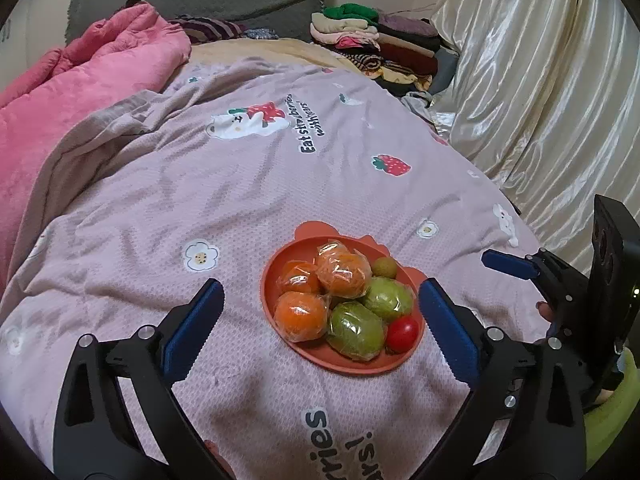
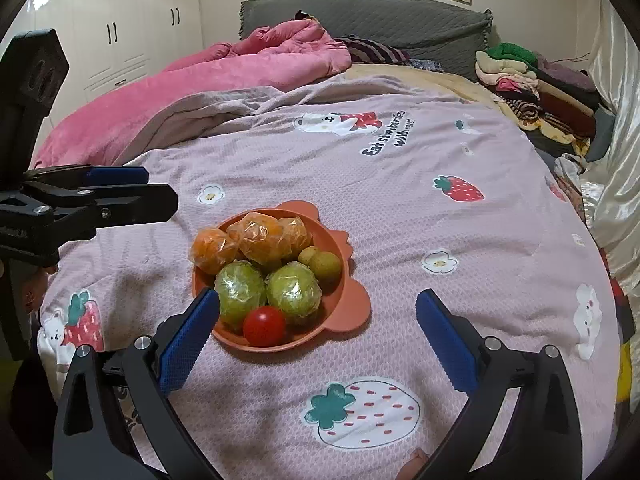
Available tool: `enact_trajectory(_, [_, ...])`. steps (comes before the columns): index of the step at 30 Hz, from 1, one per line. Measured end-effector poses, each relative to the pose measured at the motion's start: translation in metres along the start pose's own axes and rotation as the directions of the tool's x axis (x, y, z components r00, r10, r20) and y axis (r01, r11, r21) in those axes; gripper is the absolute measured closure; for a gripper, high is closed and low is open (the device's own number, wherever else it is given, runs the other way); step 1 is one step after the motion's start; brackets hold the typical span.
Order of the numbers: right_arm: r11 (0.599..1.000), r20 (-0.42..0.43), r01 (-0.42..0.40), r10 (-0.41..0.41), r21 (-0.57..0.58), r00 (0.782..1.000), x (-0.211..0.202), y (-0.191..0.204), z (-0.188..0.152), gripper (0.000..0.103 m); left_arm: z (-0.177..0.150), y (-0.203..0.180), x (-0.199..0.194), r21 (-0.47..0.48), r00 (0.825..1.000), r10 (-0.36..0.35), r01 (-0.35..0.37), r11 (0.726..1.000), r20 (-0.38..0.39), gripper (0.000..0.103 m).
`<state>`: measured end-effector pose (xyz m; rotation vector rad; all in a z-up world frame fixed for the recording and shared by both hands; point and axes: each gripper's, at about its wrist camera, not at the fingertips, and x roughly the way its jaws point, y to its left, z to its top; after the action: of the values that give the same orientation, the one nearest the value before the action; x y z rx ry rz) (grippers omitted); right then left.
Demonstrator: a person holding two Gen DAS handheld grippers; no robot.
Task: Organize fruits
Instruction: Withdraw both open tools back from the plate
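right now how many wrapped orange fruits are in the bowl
3: one at the front left, one behind it, one piled on top at the back. More could be hidden underneath.

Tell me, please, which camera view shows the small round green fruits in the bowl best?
The right wrist view: two small green fruits sit unobstructed against the bowl rim. The left wrist view shows only one, peeking out behind the wrapped oranges.

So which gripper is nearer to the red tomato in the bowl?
Hard to call, probably the right gripper: the red tomato sits just ahead, by its left finger. The left gripper, also open, frames the bowl, tomato by its right finger.
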<state>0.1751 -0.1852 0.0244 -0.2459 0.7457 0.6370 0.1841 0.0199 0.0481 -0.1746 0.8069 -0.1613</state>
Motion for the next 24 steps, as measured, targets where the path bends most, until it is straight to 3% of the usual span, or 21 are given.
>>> enact_trajectory(24, [0.999, 0.034, 0.019, -0.020, 0.035, 0.999, -0.042, 0.007, -0.015, 0.005, -0.018, -0.016, -0.036, 0.011, 0.998, 0.063, -0.063, 0.998, 0.030, 0.010])
